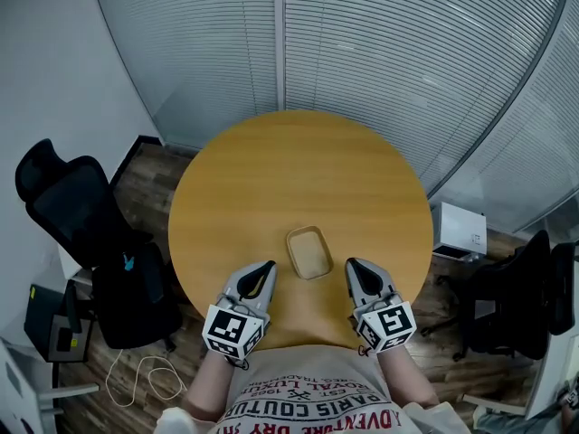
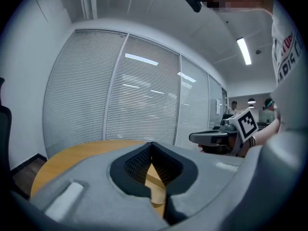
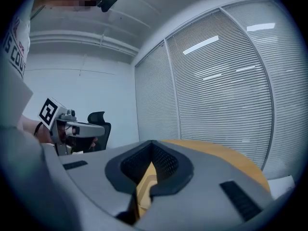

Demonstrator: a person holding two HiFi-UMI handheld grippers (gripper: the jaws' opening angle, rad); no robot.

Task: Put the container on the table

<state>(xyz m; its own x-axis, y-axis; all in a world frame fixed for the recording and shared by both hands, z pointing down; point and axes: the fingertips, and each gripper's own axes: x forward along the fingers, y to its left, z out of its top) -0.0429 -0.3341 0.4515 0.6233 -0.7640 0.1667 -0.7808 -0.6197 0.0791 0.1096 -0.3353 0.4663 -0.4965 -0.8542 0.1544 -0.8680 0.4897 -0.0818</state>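
A shallow tan rectangular container [image 1: 308,252] rests on the round wooden table [image 1: 298,179], near its front edge. My left gripper [image 1: 268,267] hovers just left of the container and my right gripper [image 1: 353,265] just right of it, both apart from it. Each gripper is shut with nothing between its jaws. In the left gripper view the jaws [image 2: 152,144] meet at the tip, and a strip of the container [image 2: 157,187] shows below them. The right gripper view shows its jaws [image 3: 152,142] closed the same way, with the container [image 3: 144,186] under them.
A black office chair [image 1: 72,206] stands left of the table and another [image 1: 516,306] to the right. A white box [image 1: 460,231] sits on the floor at the right. Glass walls with blinds [image 1: 362,52] curve behind the table. A cable [image 1: 145,378] lies on the floor.
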